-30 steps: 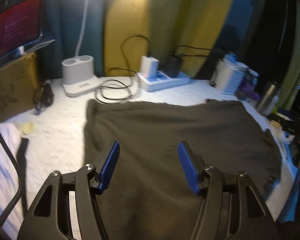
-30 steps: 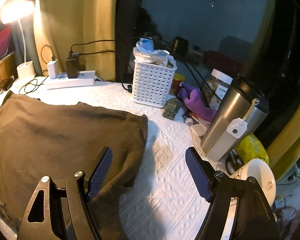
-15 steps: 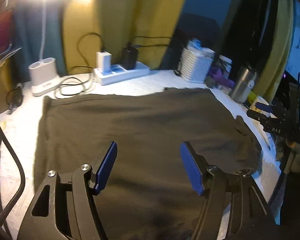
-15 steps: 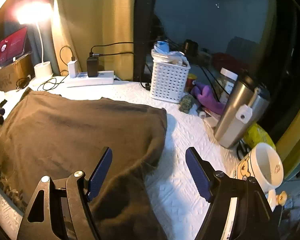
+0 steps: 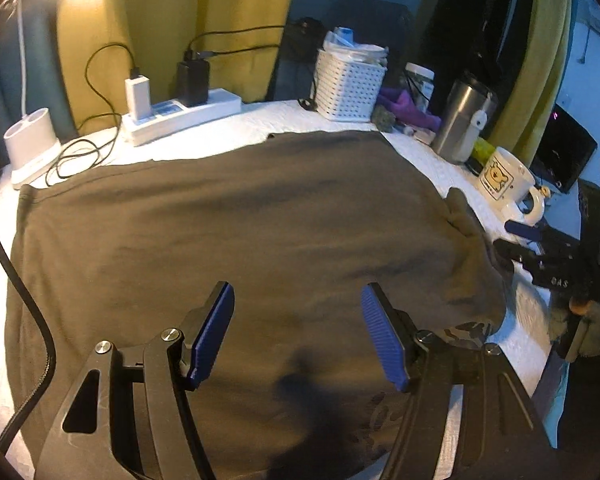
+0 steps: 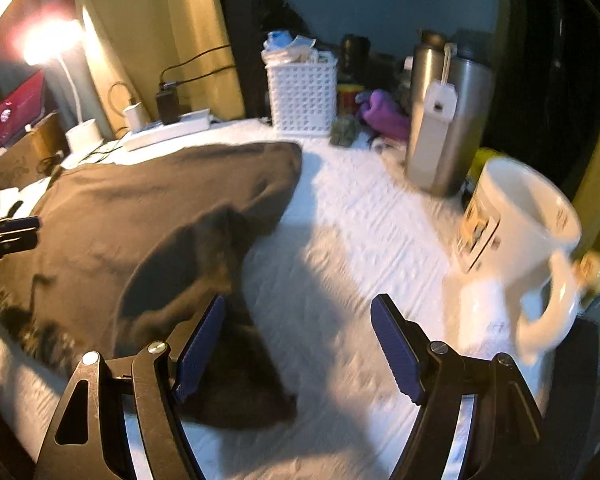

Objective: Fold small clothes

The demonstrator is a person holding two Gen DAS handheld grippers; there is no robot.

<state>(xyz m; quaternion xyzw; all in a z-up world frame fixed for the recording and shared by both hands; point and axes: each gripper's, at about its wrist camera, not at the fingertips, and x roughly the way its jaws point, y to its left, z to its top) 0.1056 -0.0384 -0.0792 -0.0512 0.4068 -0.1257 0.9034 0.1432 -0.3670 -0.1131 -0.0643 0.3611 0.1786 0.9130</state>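
Observation:
A dark olive-brown garment (image 5: pixel 240 232) lies spread flat on the white quilted table cover (image 5: pixel 440 152); its right sleeve is bunched at the right edge. My left gripper (image 5: pixel 296 332) is open and empty, hovering above the garment's near middle. My right gripper (image 6: pixel 298 344) is open and empty, low over the white cover just right of the garment's sleeve (image 6: pixel 204 240). The right gripper (image 5: pixel 540 256) also shows at the right edge of the left wrist view, and the left gripper's fingertips (image 6: pixel 8 232) at the left edge of the right wrist view.
A white mug (image 6: pixel 516 240) stands close to the right gripper's right side. Behind it are a steel tumbler (image 6: pixel 448 120), a white basket (image 6: pixel 302 94), a purple object (image 6: pixel 384 114), a power strip (image 5: pixel 180 120) with chargers and cables, and a lamp base (image 5: pixel 30 144).
The left gripper's view has swung to the right across the garment. The right gripper has dropped lower and nearer the mug and sleeve. Both stayed open.

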